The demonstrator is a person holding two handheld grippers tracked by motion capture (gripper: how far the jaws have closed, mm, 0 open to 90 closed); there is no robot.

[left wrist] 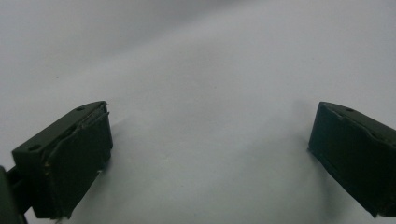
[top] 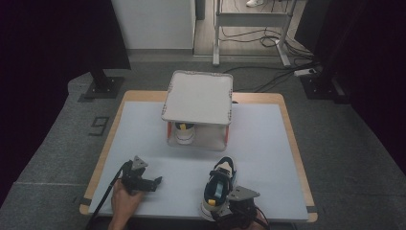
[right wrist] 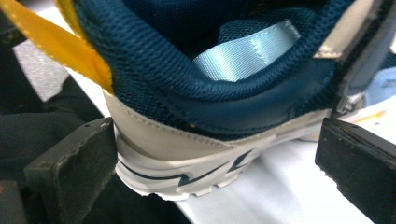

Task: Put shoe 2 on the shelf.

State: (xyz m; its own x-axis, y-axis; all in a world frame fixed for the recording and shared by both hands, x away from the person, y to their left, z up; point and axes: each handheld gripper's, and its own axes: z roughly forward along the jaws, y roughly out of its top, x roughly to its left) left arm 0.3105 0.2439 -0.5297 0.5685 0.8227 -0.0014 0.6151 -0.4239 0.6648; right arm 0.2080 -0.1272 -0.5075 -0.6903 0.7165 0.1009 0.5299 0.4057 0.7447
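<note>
1. The shoe point(top: 219, 187) lies on the white table point(top: 143, 139) at its near edge, right of centre, with the toe pointing far and the heel towards the person. A second shoe point(top: 184, 132) already stands inside the box point(top: 198, 136) at the far middle of the table, under its raised lid point(top: 198, 97), so the work appears to be putting this one in beside it.

2. The right gripper point(right wrist: 219, 158) is at the shoe's heel. Its jaws stand wide open on either side of the heel: the left one touches or nearly touches the grey heel counter, the right one is well apart from the shoe, and nothing is clamped yet.

3. The left gripper point(top: 155, 182) rests near the table's near left corner, well apart from the shoe. In the left gripper view its jaws are spread wide over bare table and hold nothing.

4. Handling, as I judge it: a sports shoe is light, so weight is no worry. The navy mesh collar point(right wrist: 196, 88) is soft and padded and will fold under a pinch; the pale blue tongue strap point(right wrist: 245, 53) and the yellow heel loop point(right wrist: 60, 44) are limp and will let the shoe swing.

5. The firmest place to take hold seems to be the stiff grey heel counter point(right wrist: 159, 140) just above the white sole point(right wrist: 187, 177), squeezed across the heel's width. The sole's rubber should give friction there.

6. Held at the heel alone, the toe will likely droop, so a firm closing is wise.
</note>
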